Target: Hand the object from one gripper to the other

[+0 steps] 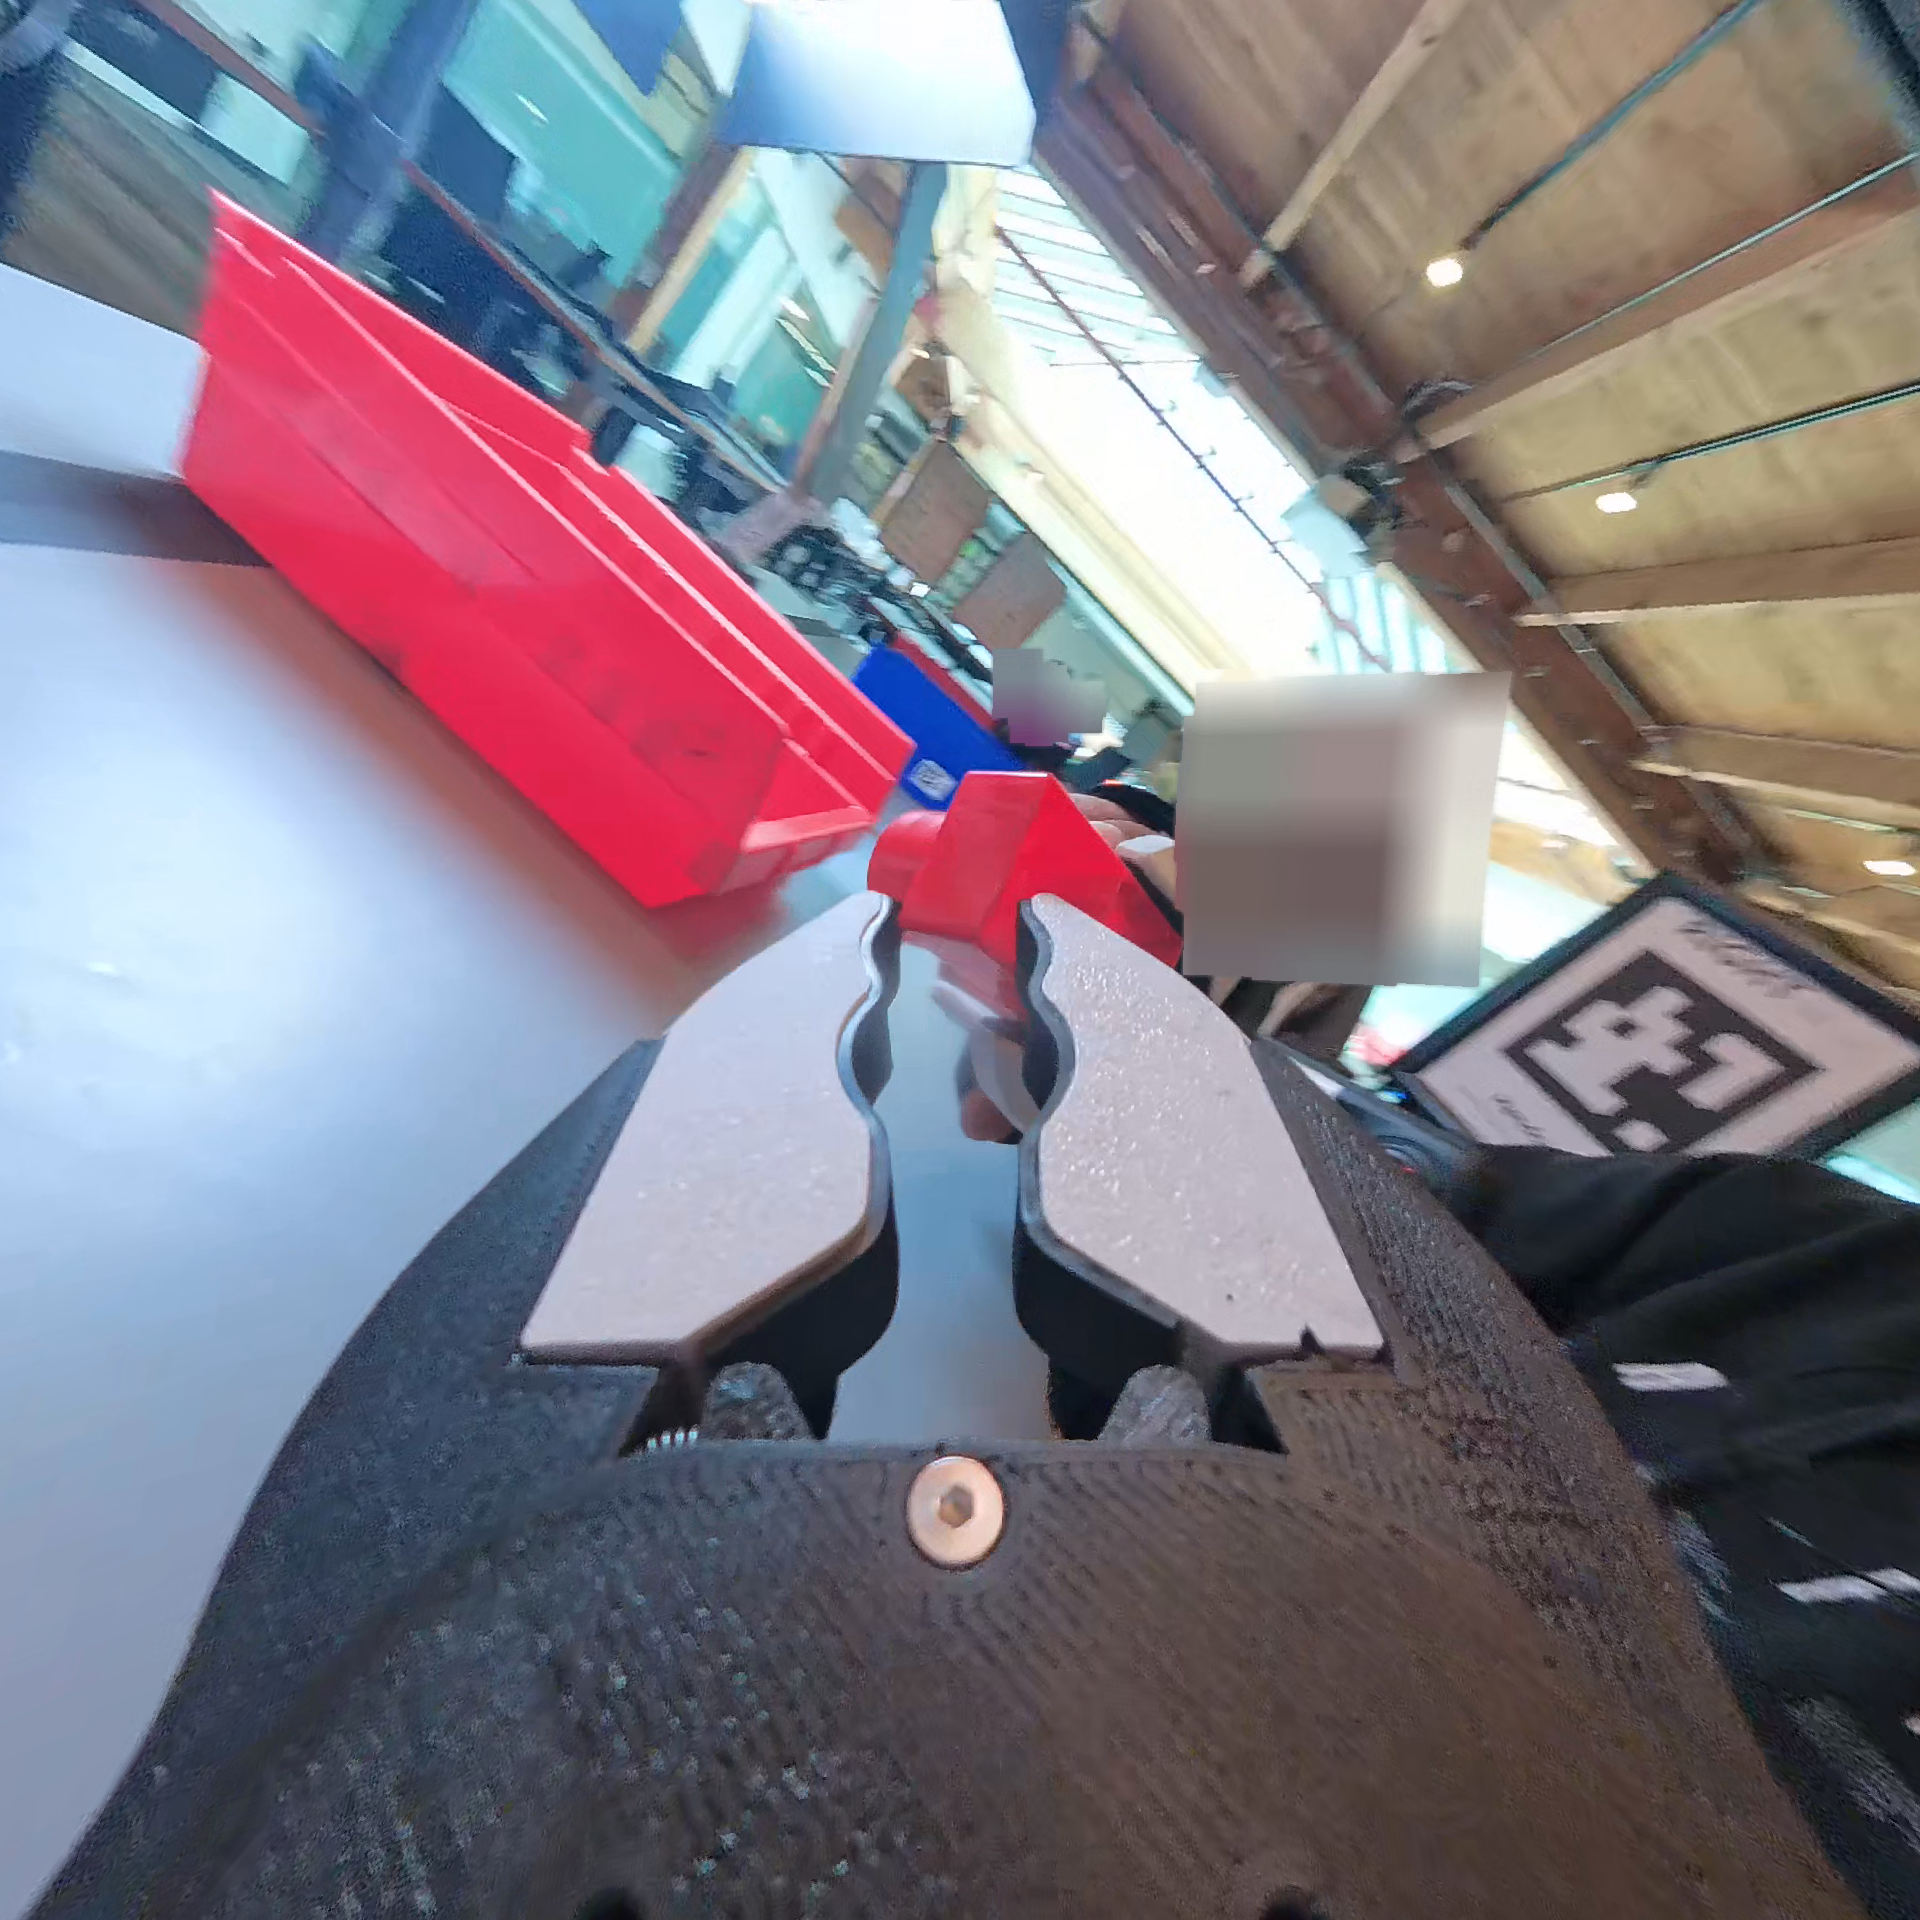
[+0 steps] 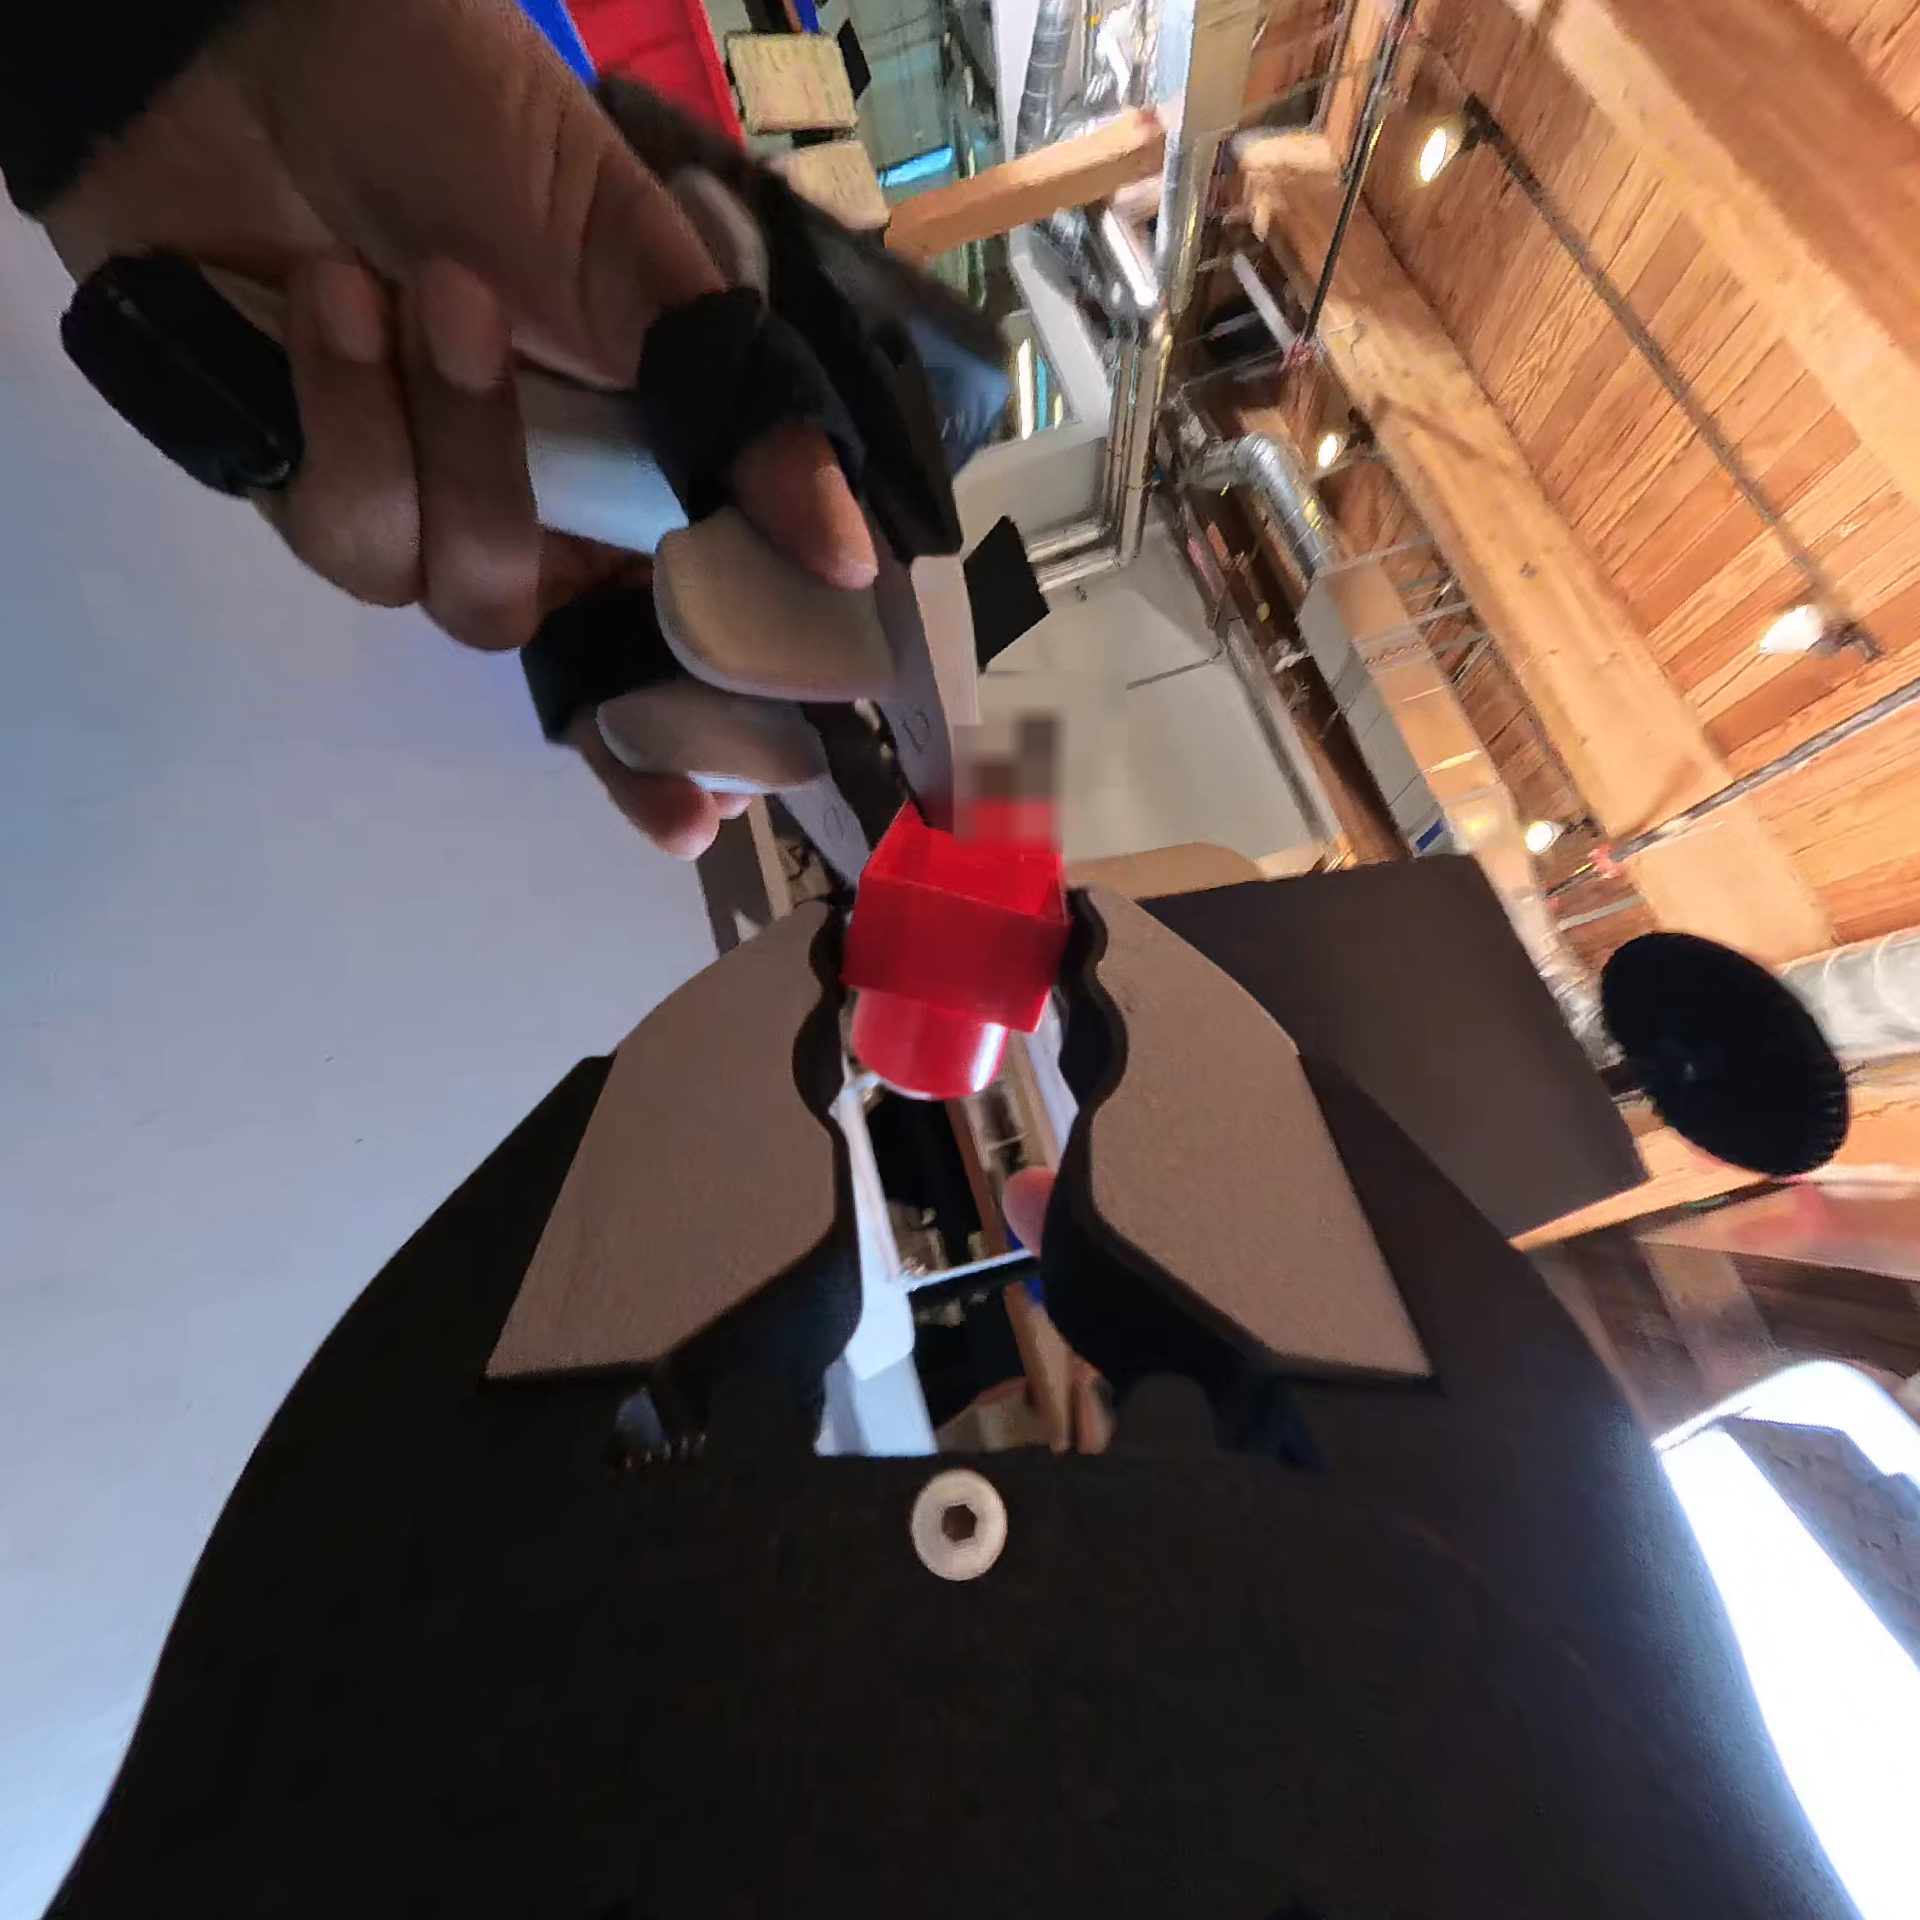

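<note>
The object is a red plastic block with a round peg on one end. In the left wrist view my left gripper has its tips closed on the block's near end, above the table. In the right wrist view my right gripper is shut on the block's square body, with the peg pointing toward the camera. The left gripper comes in from the upper left, held by a hand, and its thin fingers reach the block's far end. A mosaic patch hides part of that contact.
A long red bin and a blue bin stand on the white table to the left. A black-and-white marker board and a black sleeve are at the right. A black round disc is at the right. Only a small space, under 4 cm, lies between the two pairs of fingers.
</note>
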Demonstrator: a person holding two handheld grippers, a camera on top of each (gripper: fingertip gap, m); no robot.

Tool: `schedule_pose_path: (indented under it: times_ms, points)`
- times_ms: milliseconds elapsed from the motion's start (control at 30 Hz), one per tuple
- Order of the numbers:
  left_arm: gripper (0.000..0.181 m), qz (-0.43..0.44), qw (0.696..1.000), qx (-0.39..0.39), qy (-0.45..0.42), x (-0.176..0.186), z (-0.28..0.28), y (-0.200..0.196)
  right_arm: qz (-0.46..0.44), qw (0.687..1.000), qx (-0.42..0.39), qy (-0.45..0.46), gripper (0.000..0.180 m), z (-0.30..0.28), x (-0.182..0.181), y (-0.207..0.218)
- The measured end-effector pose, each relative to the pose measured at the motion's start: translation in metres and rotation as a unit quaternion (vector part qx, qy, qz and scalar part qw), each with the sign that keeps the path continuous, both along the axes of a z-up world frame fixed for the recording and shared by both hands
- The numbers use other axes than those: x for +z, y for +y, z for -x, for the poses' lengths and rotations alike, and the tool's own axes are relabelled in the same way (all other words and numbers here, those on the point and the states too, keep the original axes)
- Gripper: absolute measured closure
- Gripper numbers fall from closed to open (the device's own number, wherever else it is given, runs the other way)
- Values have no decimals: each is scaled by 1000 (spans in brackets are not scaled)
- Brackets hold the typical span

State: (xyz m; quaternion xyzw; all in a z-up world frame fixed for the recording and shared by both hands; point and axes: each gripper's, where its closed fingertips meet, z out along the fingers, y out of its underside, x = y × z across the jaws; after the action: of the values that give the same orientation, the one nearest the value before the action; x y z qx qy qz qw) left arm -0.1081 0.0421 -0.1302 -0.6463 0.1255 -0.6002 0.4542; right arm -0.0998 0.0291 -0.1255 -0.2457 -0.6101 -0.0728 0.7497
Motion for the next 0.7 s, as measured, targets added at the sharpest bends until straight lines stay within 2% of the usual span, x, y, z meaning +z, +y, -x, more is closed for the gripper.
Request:
schedule_pose_path:
  times_ms: [67, 100, 200, 333, 400, 500, 567, 633, 700]
  points:
    - [163, -19, 998, 55, 39, -2, 10, 10, 71, 997, -21, -12, 137, 1, -14, 15]
    - [163, -36, 993, 87, 70, -4, 17, 14, 123, 992, -29, -17, 129, 1, -21, 23]
    - [163, -117, 954, 183, 207, -8, 37, 25, 305, 952, -9, -18, 116, 2, -40, 31]
    - [163, -259, 842, 262, 394, -6, 49, 28, 491, 868, 72, 21, 120, 4, -38, 21]
    - [163, -330, 775, 278, 462, -5, 45, 25, 574, 811, 111, 38, 122, 6, -33, 14]
    - [163, -419, 673, 281, 541, -6, 31, 19, 685, 706, 160, 74, 121, 5, -20, 9]
    - [163, -468, 607, 279, 579, -8, 22, 15, 737, 652, 154, 90, 120, 3, -18, 13]
    - [163, -500, 562, 272, 600, -10, 14, 12, 755, 634, 138, 94, 117, 2, -21, 17]
    - [163, -522, 534, 264, 610, -12, 6, 9, 752, 641, 131, 82, 116, 4, -26, 15]
